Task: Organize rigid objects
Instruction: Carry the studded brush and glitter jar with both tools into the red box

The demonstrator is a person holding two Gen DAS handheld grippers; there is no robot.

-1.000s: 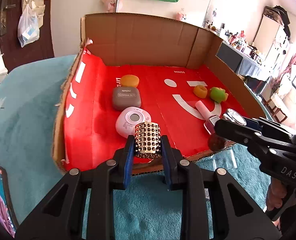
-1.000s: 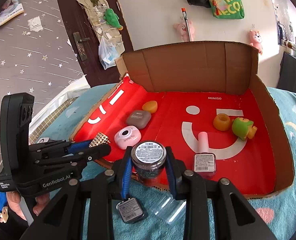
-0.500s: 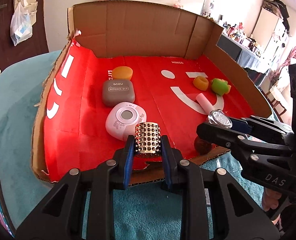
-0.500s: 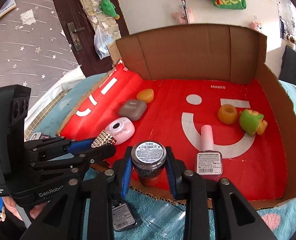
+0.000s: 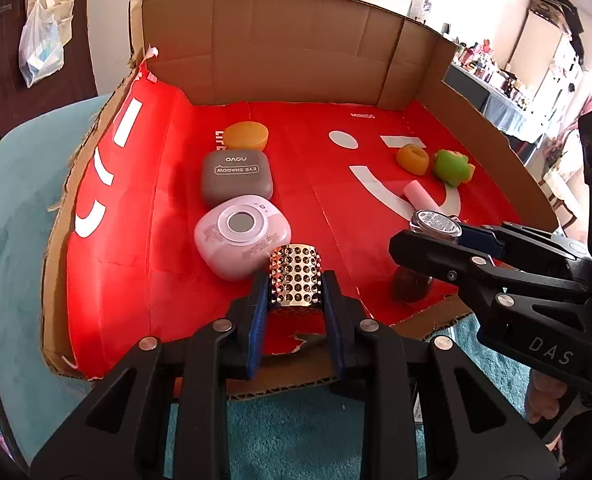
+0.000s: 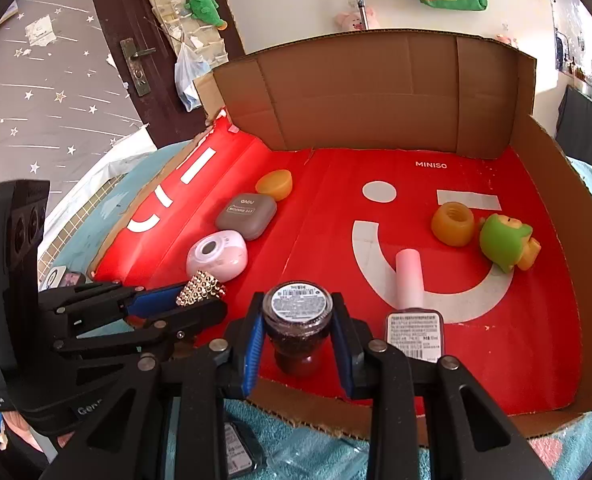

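Note:
My left gripper (image 5: 295,284) is shut on a gold studded cylinder (image 5: 295,280) over the front edge of the red-lined cardboard tray (image 5: 112,264), just in front of a pink round case (image 5: 242,236). It also shows in the right wrist view (image 6: 202,294). My right gripper (image 6: 298,334) is shut on a small dark glitter jar (image 6: 298,324) held upside down, label up, low over the tray's front edge (image 6: 476,392). The jar also shows in the left wrist view (image 5: 434,222).
In the tray lie a grey eye-shadow case (image 5: 236,174), an orange dome (image 5: 246,135), an orange ring (image 6: 453,224), a green toy (image 6: 506,240) and a pink-capped bottle (image 6: 412,304). Small packets (image 6: 238,448) lie on the teal cloth (image 5: 296,432) in front.
Both grippers have moved forward over the tray's front edge, each still holding its object. The jar is lower, close to the red floor.

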